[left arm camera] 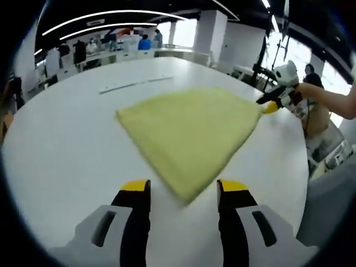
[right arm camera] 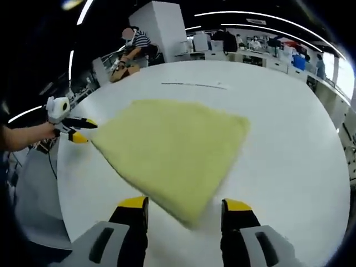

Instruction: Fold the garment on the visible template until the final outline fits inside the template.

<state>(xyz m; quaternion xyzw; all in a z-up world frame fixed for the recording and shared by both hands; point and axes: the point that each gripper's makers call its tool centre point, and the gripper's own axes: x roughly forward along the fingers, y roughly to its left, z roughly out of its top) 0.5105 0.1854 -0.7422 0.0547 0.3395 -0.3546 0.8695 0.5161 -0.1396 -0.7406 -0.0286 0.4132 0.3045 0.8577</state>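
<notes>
A pale yellow garment [left arm camera: 189, 130] lies flat on the white table [left arm camera: 67, 144], folded into a rough kite shape. My left gripper [left arm camera: 183, 186] is open, and the garment's near corner lies between its yellow-tipped jaws. My right gripper [left arm camera: 268, 105] sits at the garment's far right corner in this view. In the right gripper view the same garment [right arm camera: 172, 150] has one blurred corner between the jaws of my open right gripper [right arm camera: 186, 204]. My left gripper [right arm camera: 83, 129] touches the garment's opposite pointed corner at the left.
A thin dark line [left arm camera: 136, 83] is marked on the table beyond the garment, also visible as the line [right arm camera: 194, 85]. A forearm [left arm camera: 328, 100] holds the right gripper past the table's edge. A seated person [right arm camera: 133, 50] and desks are behind the table.
</notes>
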